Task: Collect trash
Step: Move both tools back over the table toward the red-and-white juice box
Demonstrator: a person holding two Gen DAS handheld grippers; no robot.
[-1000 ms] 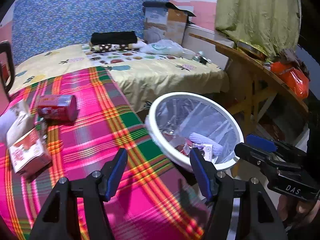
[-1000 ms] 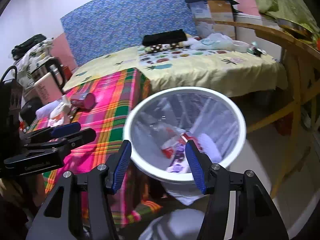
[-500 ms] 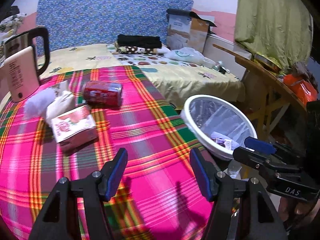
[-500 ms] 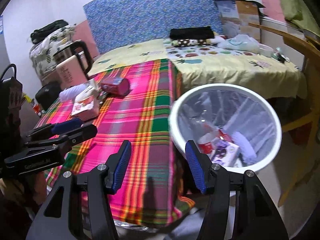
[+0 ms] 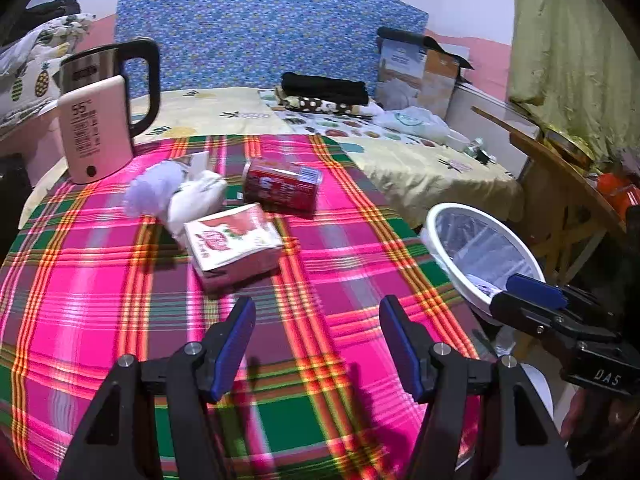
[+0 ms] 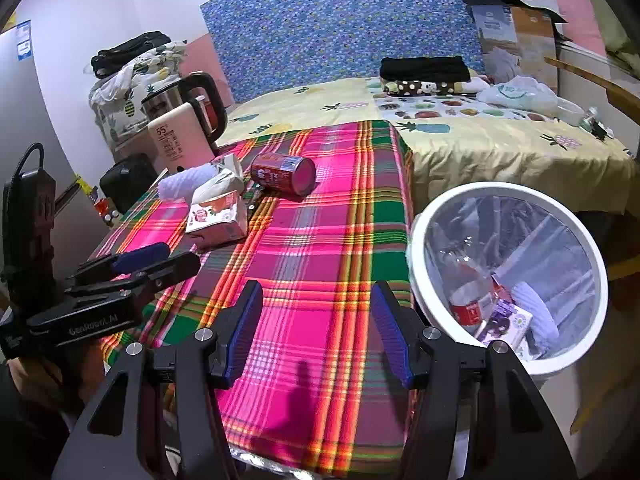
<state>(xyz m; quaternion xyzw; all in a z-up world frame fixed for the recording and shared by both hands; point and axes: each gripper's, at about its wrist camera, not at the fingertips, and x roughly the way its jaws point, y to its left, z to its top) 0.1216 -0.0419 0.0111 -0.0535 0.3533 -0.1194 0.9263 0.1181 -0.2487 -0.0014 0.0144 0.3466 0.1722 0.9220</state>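
Your left gripper (image 5: 316,340) hangs over the plaid tablecloth (image 5: 100,280), jaws spread, nothing held. Your right gripper (image 6: 316,332) is likewise spread and empty, at the cloth's near edge. Remaining trash: pink carton (image 5: 234,246), red can (image 5: 282,188) on its side just behind it, crumpled white wrappers (image 5: 176,196) beside the kettle (image 5: 98,120). The white bin (image 6: 508,272) stands off the table's right edge, holding several discarded packages.

Bright indoor light, strong fisheye warp

Dark vignette fills the corners; soft shadows fall on the plaid surface (image 5: 320,264) near each tool; slight motion blur in the left view.
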